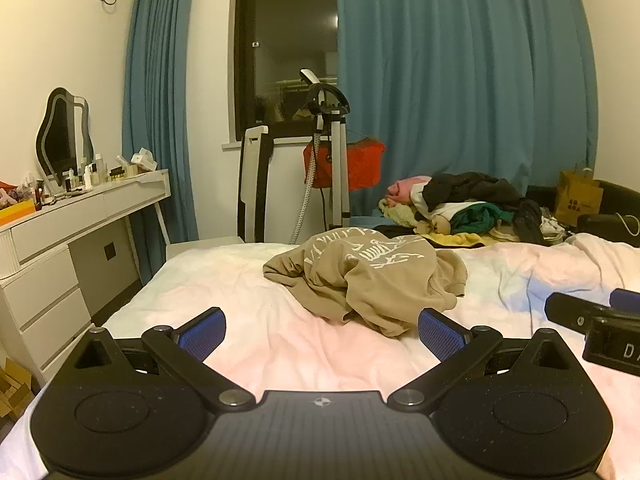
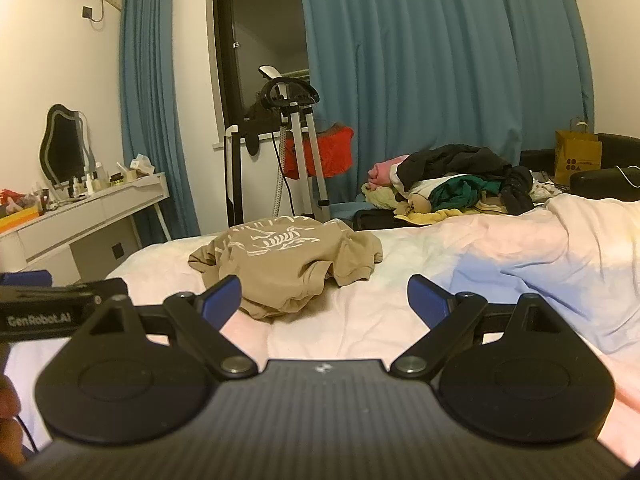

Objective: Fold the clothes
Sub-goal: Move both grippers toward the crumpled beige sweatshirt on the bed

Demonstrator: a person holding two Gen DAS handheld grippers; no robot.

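Note:
A crumpled tan sweatshirt (image 1: 368,276) with a white print lies in a heap on the pale bed sheet (image 1: 224,280); in the right wrist view the sweatshirt (image 2: 288,264) sits just ahead and slightly left. My left gripper (image 1: 322,334) hovers open just short of the garment's near edge, nothing between its blue pads. My right gripper (image 2: 324,300) is open too, held above the sheet (image 2: 500,272) close to the sweatshirt's near hem. Each gripper appears at the edge of the other's view.
A pile of mixed clothes (image 1: 468,208) lies at the bed's far side. A white dressing table (image 1: 80,216) with a mirror and bottles stands at left. A garment steamer on a stand (image 1: 328,160), blue curtains (image 1: 460,80) and a yellow paper bag (image 1: 578,196) are behind.

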